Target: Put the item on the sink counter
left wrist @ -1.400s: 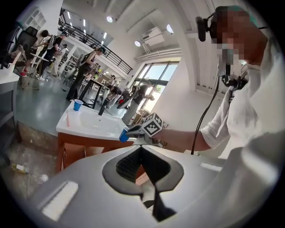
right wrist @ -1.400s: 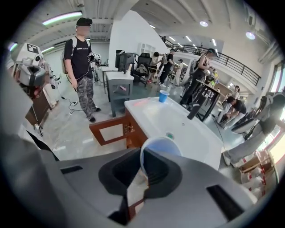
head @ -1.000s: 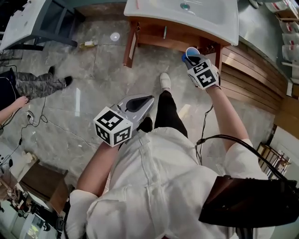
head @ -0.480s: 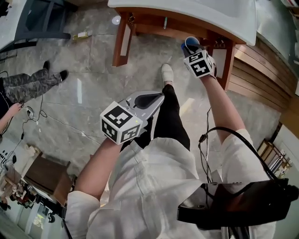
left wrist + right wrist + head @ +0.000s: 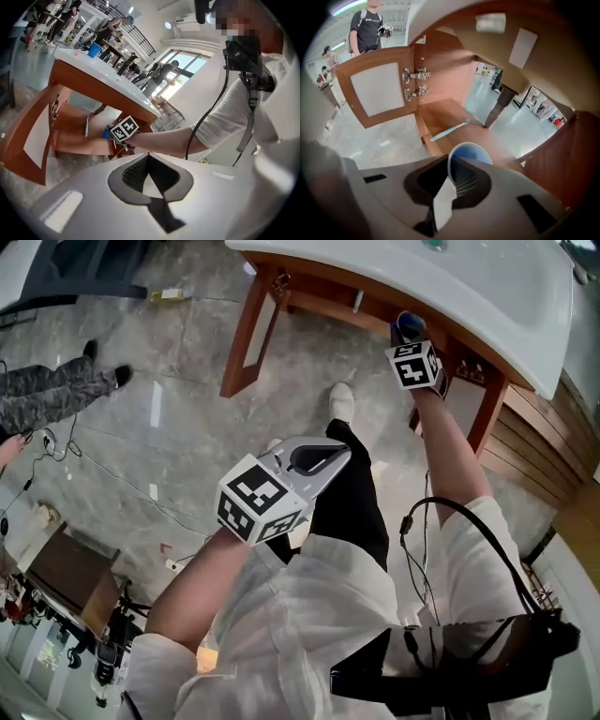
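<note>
A blue cup (image 5: 471, 151) is pinched by its rim in my right gripper (image 5: 450, 171), which is shut on it. In the head view the cup (image 5: 410, 325) and right gripper (image 5: 413, 337) sit just under the front edge of the white sink counter (image 5: 487, 306), at the wooden cabinet. The left gripper view shows the same right gripper (image 5: 123, 131) in front of the cabinet shelf. My left gripper (image 5: 323, 457) hangs near the person's waist, away from the cabinet. Its jaws (image 5: 148, 157) meet with nothing between them.
A teal toothbrush (image 5: 450, 130) lies on the wooden shelf inside the cabinet. The cabinet door (image 5: 378, 89) stands open at the left. Another blue cup (image 5: 94, 49) stands on the counter top. People stand across the marble floor (image 5: 187, 418).
The person has stepped closer to the cabinet. My right gripper with the cup has stayed by the counter's front edge. The left gripper has risen slightly with the body.
</note>
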`<state>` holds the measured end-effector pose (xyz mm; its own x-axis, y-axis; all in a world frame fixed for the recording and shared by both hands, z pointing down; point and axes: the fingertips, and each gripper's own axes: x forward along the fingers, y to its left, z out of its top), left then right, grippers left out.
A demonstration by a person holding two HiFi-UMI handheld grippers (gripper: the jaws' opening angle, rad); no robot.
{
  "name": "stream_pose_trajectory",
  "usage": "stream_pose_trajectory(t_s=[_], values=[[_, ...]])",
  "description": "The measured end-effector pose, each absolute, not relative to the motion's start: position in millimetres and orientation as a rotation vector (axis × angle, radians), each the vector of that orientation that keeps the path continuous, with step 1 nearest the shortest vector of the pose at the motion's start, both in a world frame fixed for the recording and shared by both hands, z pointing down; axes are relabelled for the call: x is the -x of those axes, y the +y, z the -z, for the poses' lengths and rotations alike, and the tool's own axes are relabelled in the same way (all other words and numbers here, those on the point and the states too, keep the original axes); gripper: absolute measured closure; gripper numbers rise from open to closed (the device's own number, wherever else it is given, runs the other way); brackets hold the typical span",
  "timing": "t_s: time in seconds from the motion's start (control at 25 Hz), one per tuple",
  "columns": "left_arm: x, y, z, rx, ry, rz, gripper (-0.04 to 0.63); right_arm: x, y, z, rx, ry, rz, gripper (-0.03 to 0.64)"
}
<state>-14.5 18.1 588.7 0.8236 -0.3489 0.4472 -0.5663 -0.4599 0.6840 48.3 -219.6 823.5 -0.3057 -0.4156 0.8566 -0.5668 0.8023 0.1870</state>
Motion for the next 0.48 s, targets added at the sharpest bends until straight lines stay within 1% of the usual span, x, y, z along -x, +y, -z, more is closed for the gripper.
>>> stream_pose_trajectory(t_s=[0.24, 0.48], values=[[17, -8, -610, -2.064, -0.723, -0.259, 0.591, -47, -269, -853, -0.761, -1.902, -0.099, 0.598], [16, -11, -618, -2.061, -0.737, -0.243, 0.589, -43, -281, -863, -0.767, -1.888, -0.042, 0.598]])
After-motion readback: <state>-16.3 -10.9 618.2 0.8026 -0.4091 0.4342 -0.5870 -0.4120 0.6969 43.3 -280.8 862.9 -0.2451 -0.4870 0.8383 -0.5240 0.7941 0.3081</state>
